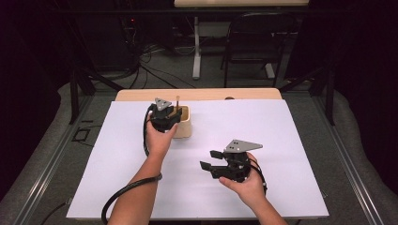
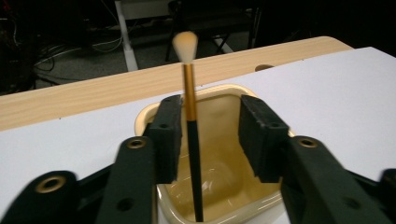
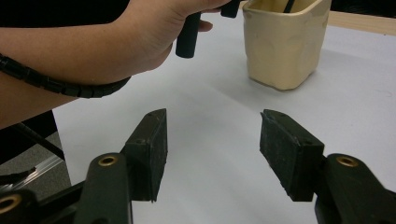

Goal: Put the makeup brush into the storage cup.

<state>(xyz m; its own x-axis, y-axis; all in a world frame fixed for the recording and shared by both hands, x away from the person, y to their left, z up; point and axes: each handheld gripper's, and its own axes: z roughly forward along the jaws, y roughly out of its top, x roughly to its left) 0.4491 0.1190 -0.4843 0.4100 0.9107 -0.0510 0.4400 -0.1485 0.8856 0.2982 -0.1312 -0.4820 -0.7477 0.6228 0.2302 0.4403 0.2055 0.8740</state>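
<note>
Hovering my left tongs (image 2: 210,140) right over the cream cup (image 2: 219,100), jaws spread wide, w/ the makeup brush (image 2: 191,135) standing between them. Brush leans close to the left pad, maybe brushing it, can't say for sure; the right pad is clearly apart from it. So nothing pinched yet. The brush stands near upright in the cup, black handle down at the bottom, gold ferrule and pale bristle tuft up above the rim.

In the high view the left tongs (image 1: 165,119) sit on the near-left side of the cup (image 1: 184,125), at the far-left part of the white sheet (image 1: 281,140). My right tongs (image 1: 217,161) are well apart, nearer to me and to the right, jaws also spread and holding nothing, just above bare sheet. From the right gripper view the cup (image 3: 285,42) is far off beyond the pads, w/ my left hand (image 3: 154,32) above and left of it.

Step in hand, as I judge it: either about to grab the brush out of the cup or just let go after dropping it in. Can't tell which. If it's a grab, next move needs a squeeze centred on the handle below the ferrule, then a straight lift so the cup doesn't tip. Right tongs could steady the cup if needed.
</note>
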